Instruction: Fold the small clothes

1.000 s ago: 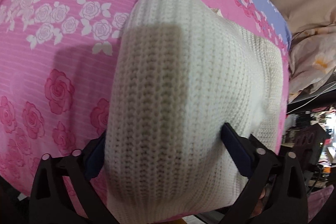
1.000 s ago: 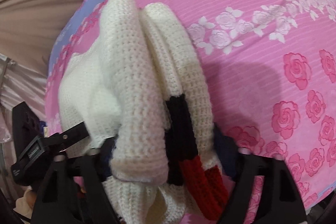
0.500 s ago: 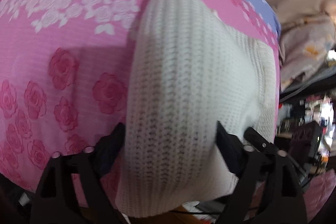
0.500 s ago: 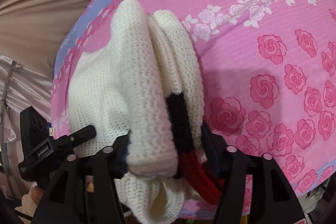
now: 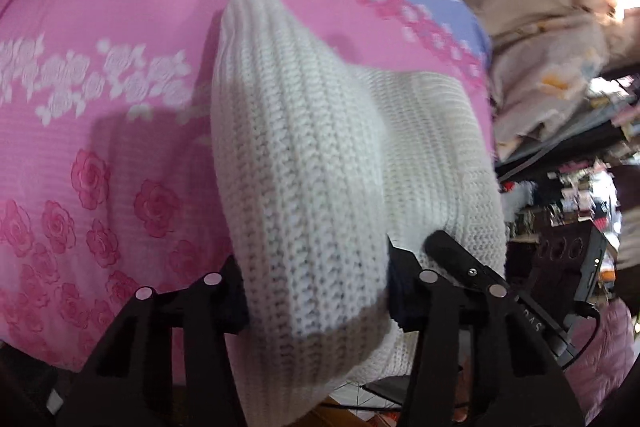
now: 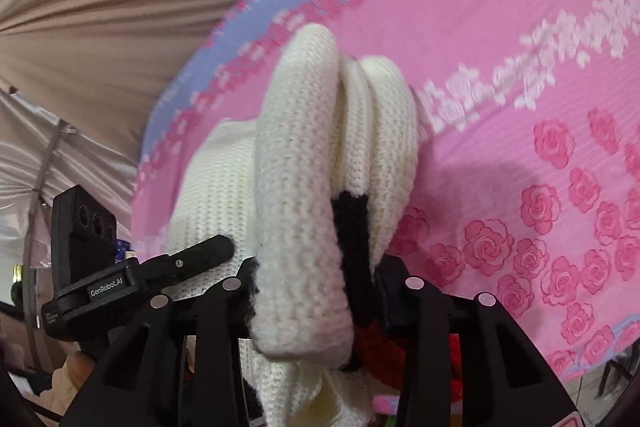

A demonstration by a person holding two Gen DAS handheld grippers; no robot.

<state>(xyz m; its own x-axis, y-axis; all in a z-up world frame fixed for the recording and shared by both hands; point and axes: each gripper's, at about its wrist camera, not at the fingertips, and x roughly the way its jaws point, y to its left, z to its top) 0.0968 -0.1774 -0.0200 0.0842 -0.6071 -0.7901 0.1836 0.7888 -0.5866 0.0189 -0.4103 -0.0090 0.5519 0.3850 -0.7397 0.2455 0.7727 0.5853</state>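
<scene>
Left wrist view: the left gripper (image 5: 316, 291) sits at six o'clock, and its jaws are closing on a thick fold of the sweater (image 5: 304, 163), with the dark pads pressed into the knit on both sides. The white bundle runs from the jaws up toward twelve o'clock, its blunt tip standing clear above the pink sheet (image 5: 100, 115). More of the garment spreads toward three o'clock, where the tip of the other gripper's finger shows against it. At two o'clock lie a pale pillow (image 5: 548, 83) and some blurred clutter.

Right wrist view: the right gripper (image 6: 316, 287), also at six o'clock, is closing on another bunch of the sweater (image 6: 300, 187), several layers pinched between its pads. A black band (image 6: 354, 247) and a red patch (image 6: 376, 343) of the knit show by the right pad, near five o'clock. The left gripper's finger and camera block sit at eight o'clock. A beige curtain (image 6: 120, 7) fills ten to twelve o'clock; the sheet fills the right half.

The sweater looks soft, bulky and light; it sags and bunches rather than keeping a line. The open knit should grip well but may stretch or snag on a pad edge. It is probably best held at the edges or shoulders, through all the layers, so that none slips out.
</scene>
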